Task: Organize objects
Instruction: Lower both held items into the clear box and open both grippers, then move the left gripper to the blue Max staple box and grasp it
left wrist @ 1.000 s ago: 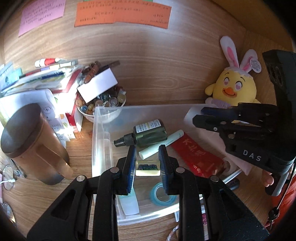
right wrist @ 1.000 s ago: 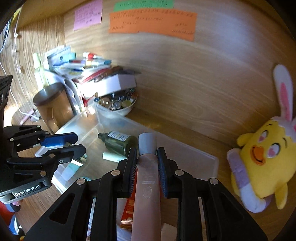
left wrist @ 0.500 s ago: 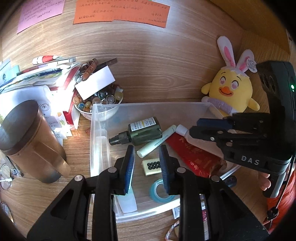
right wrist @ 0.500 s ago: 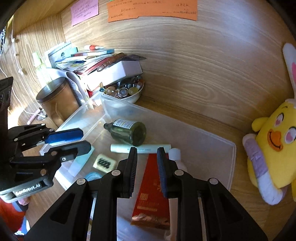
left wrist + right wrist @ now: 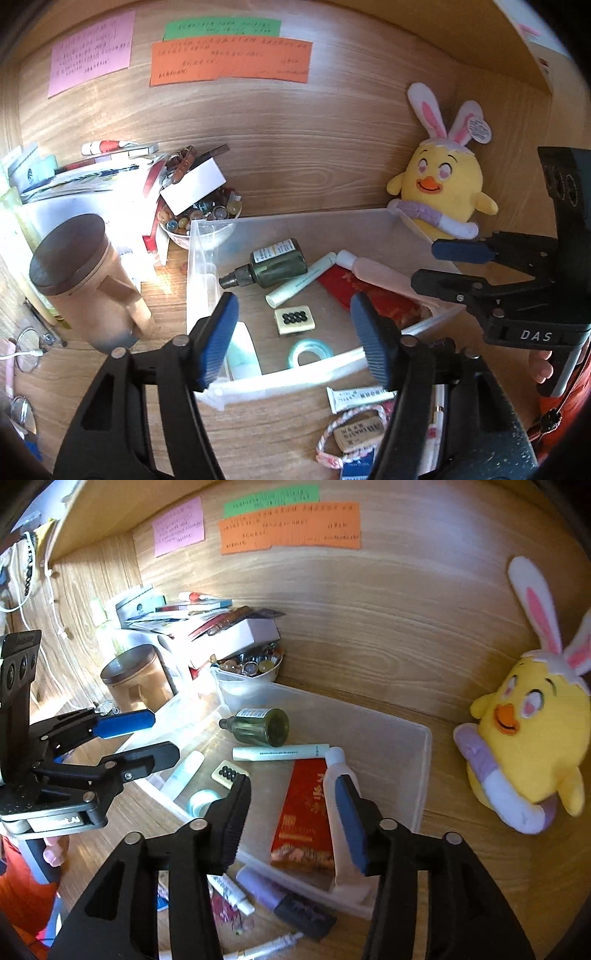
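both claws opening, nothing between the pads. left claw [image 5: 293, 332] hovers over the near-left part of the clear plastic bin [image 5: 280, 221]; mahjong tile [image 5: 294, 319] lies flat inside it, by the tape roll [image 5: 308, 350]. right claw [image 5: 291, 823] over the bin's right end, pink tube [image 5: 341, 812] lying on the red packet [image 5: 304, 812].

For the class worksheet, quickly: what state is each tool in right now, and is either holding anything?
Left tool: jaws opening, holding nothing; the domino tile lies loose in the bin.
Right tool: jaws opening, holding nothing; the pink tube lies loose.
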Action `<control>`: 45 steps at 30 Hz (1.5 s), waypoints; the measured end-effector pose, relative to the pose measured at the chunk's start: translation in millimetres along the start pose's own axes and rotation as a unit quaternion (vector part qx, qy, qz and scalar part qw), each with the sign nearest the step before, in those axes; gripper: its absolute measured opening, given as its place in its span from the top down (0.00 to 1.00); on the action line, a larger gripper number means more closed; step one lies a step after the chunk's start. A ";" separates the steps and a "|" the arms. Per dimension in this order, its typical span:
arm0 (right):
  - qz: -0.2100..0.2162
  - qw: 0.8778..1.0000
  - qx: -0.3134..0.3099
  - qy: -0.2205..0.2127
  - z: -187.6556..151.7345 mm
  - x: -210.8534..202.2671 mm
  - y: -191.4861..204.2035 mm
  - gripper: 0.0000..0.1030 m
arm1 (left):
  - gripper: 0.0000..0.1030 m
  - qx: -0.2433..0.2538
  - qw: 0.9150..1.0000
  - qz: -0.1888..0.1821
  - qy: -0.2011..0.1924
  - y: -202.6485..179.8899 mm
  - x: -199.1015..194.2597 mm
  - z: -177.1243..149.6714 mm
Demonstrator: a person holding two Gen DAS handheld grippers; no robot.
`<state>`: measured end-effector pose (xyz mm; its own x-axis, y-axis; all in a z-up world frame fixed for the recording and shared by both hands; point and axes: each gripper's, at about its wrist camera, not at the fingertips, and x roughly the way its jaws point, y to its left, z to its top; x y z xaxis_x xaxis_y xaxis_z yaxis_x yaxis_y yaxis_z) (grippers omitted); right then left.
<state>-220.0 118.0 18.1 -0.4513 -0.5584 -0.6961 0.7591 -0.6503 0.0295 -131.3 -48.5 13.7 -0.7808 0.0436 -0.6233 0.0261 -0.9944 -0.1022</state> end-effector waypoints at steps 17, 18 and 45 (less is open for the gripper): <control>-0.043 0.999 0.023 -0.021 -64.9 -34.4 13.1 0.32 | 0.17 0.012 0.999 0.002 0.040 -15.4 -21.5 -61.5; -0.046 0.998 0.030 -0.018 -70.8 -34.0 12.7 0.32 | 0.17 0.013 0.999 0.001 0.045 -16.5 -21.6 -66.5; -0.015 0.995 0.095 0.038 -145.7 -23.6 46.2 0.32 | 0.55 0.042 0.992 -0.015 0.114 -48.1 -8.8 -119.5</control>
<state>-106.0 176.2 -68.6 -0.4302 -0.5023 -0.7501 0.6406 -0.7553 0.1384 -51.1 10.4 -68.6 -0.6185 0.0839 -0.7813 -0.0539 -0.9965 -0.0643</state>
